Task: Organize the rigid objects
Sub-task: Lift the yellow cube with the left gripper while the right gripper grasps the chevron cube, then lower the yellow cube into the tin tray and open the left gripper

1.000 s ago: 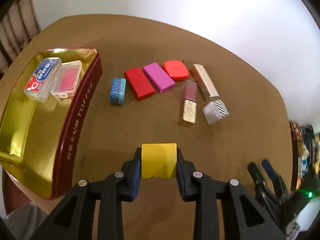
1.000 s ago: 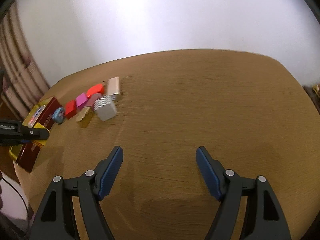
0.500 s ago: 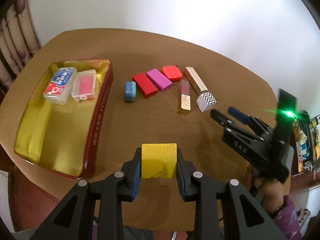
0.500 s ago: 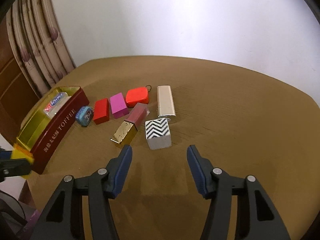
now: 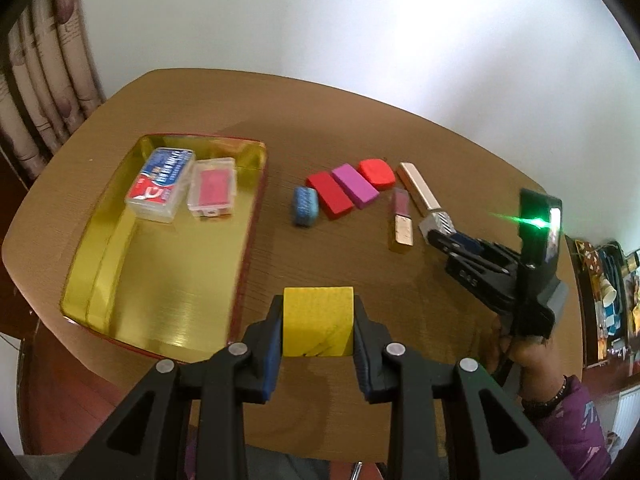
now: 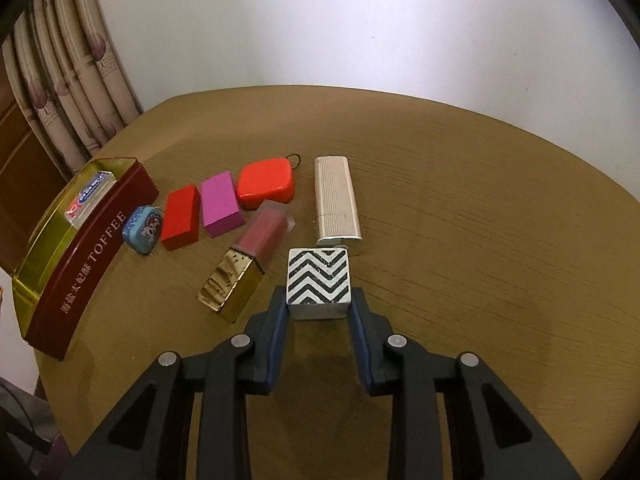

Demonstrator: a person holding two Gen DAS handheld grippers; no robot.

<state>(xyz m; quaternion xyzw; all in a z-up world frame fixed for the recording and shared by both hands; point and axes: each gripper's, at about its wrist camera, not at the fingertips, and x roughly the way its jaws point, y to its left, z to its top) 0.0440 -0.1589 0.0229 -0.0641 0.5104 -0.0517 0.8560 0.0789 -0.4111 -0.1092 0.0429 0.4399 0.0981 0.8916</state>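
My left gripper [image 5: 318,322] is shut on a yellow block [image 5: 318,320] and holds it above the table, right of the gold toffee tin [image 5: 100,264]. The tin holds a blue-and-red clear box [image 5: 160,184] and a pink clear box [image 5: 212,188]. My right gripper [image 6: 319,300] has its jaws around a black-and-white zigzag block [image 6: 318,280] on the table, fingers at both its sides. It also shows in the left wrist view [image 5: 452,236], where it hides part of that block.
On the table lie a blue tin [image 6: 144,230], a red block [image 6: 182,216], a magenta block [image 6: 220,204], a red rounded case [image 6: 266,184], a lipstick [image 6: 248,256] and a gold ribbed case [image 6: 336,200]. The tin's red wall [image 6: 88,264] stands at the left.
My right gripper has moved in on the zigzag block and narrowed around it. My left gripper has risen and drawn back with the yellow block.
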